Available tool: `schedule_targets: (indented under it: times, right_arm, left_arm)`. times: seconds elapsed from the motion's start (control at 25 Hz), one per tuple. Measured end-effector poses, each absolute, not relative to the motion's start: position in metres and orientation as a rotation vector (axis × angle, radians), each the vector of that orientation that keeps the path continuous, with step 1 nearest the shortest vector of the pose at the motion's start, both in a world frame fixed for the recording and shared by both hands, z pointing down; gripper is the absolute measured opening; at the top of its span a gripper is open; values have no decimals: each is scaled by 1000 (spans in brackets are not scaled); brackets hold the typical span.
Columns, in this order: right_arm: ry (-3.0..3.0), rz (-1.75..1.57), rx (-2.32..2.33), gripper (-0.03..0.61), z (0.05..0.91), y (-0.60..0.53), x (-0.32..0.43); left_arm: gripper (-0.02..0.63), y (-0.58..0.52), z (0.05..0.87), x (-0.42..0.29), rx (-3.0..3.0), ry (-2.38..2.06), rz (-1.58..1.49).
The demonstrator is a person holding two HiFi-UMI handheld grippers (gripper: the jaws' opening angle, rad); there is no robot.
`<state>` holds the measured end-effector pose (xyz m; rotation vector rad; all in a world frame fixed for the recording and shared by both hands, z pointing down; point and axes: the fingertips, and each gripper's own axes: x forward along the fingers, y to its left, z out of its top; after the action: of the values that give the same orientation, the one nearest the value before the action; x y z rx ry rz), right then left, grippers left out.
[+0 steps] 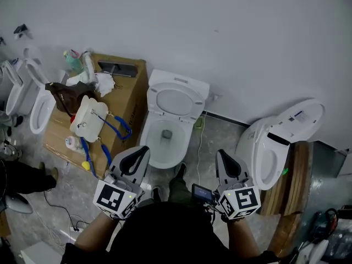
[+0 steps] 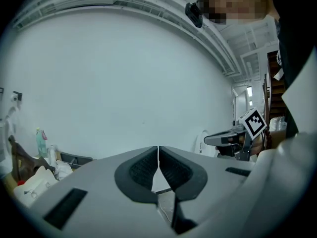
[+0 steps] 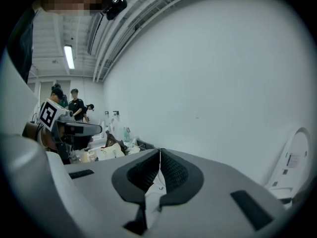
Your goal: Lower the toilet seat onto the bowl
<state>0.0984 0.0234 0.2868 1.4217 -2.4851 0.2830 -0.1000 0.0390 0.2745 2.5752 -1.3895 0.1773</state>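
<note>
Jaws are pressed together on both tools, the grey hand-held left gripper (image 1: 142, 153) and its twin, the right gripper (image 1: 223, 157), and nothing sits between them in either gripper view. Both hang low in front of the person, well short of the white oval plastic toilet seat (image 1: 176, 114). That seat stands raised against the cistern of the white ceramic toilet, whose open bowl (image 1: 151, 147) rests on the grey floor at the back wall.

From where I stand the step in hand looks like the reach-in. Closed tips should do: I would slide one behind the seat's upper edge, well off the hinge, and tip it forward. The other gripper is best kept beneath the ring to carry its weight, so it settles on the rim rather than slams. Whether ring and lid move apart I cannot tell. The brown cardboard box (image 1: 132, 100) stands just beside the toilet's left side, so the left arm has little room there.
</note>
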Motion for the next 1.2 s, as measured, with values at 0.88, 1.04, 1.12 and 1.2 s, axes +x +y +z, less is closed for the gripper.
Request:
schedule_targets:
  times: [0.88, 1.04, 1.12, 1.2]
  right_arm:
    - [-2397, 207, 972, 158, 401, -212, 121]
    - [-2364, 137, 898, 158, 432, -243, 109]
    - [-2352, 120, 856, 158, 451, -256, 102]
    - [-2341, 113, 817, 158, 468, -268, 96]
  left_arm:
    - [89, -128, 316, -67, 2373, -1588, 286]
    - [121, -133, 330, -66, 2305, -1602, 293]
    - [121, -133, 336, -65, 2281, -1603, 302]
    - [121, -133, 343, -65, 2257, -1604, 317]
